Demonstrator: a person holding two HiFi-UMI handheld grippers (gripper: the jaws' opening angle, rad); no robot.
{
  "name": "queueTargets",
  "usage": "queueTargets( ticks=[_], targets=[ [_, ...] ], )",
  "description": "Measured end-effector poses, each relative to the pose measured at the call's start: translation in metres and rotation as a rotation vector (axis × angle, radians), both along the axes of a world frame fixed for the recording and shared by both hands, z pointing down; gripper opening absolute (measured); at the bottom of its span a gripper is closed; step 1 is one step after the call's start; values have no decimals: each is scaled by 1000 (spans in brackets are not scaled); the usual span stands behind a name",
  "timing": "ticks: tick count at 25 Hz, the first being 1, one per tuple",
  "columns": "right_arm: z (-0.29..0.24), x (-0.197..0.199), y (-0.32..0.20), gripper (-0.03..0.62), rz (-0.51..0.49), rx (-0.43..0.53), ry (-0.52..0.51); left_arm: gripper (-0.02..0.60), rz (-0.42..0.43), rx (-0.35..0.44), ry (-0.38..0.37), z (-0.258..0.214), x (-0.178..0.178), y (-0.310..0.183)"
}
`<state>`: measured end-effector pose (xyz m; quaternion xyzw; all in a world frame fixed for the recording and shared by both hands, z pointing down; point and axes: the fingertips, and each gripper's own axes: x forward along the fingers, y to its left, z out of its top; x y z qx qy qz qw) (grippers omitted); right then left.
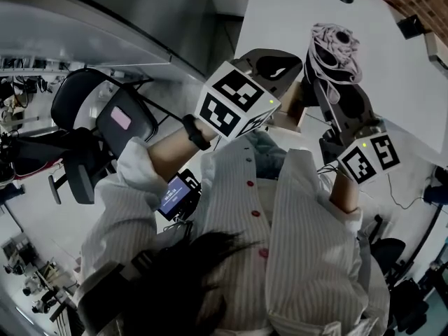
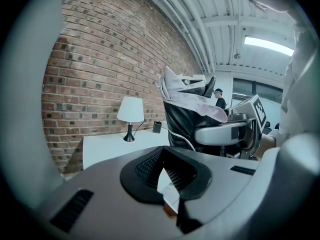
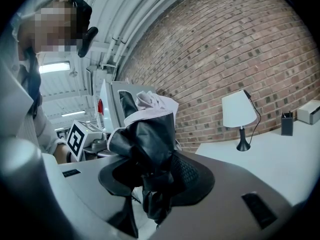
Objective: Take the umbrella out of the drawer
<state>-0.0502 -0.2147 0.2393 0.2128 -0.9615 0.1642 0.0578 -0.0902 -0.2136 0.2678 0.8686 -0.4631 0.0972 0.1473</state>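
**Item: umbrella (image 1: 336,51), folded, black outside with a pale lining.** It is held up in the air over the white table (image 1: 280,12), well clear of the surface.

**Holder:** the right gripper (image 1: 334,93). Its jaws are closed partway onto a bunched fold of the black cloth, and the rest of the canopy stands crumpled above the pads.

**Second tool:** the left gripper (image 1: 276,65) is raised just beside the right one, close to the umbrella without touching it. Its jaws stand a narrow gap apart, with only the pale table showing through and nothing gripped.

**Progress:** judged nearly complete. The umbrella hangs free in the grip and no part of it rests in any furniture, so the lifting-out looks done. What may remain is setting it down, most likely on the table.

**Not accounted for:**
- The drawer – it appears in none of the views, so I cannot say whether it is open or shut, or where it stands.
- The umbrella's handle and shaft – lost among the folds. Its lower end dips out of sight between the right jaws.
- A small orange-brown patch low in the left gripper's gap – too blurred to name.
- The table's near edge, cut off behind the grippers and the person's striped shirt (image 1: 301,243).
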Motion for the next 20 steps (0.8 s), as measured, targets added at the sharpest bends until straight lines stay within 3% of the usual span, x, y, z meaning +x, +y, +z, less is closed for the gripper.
queueTargets(
  ticks=[20],
  targets=[
    [7, 3, -3, 186, 1, 5, 17, 9, 13, -13, 1, 8, 9, 0]
  ],
)
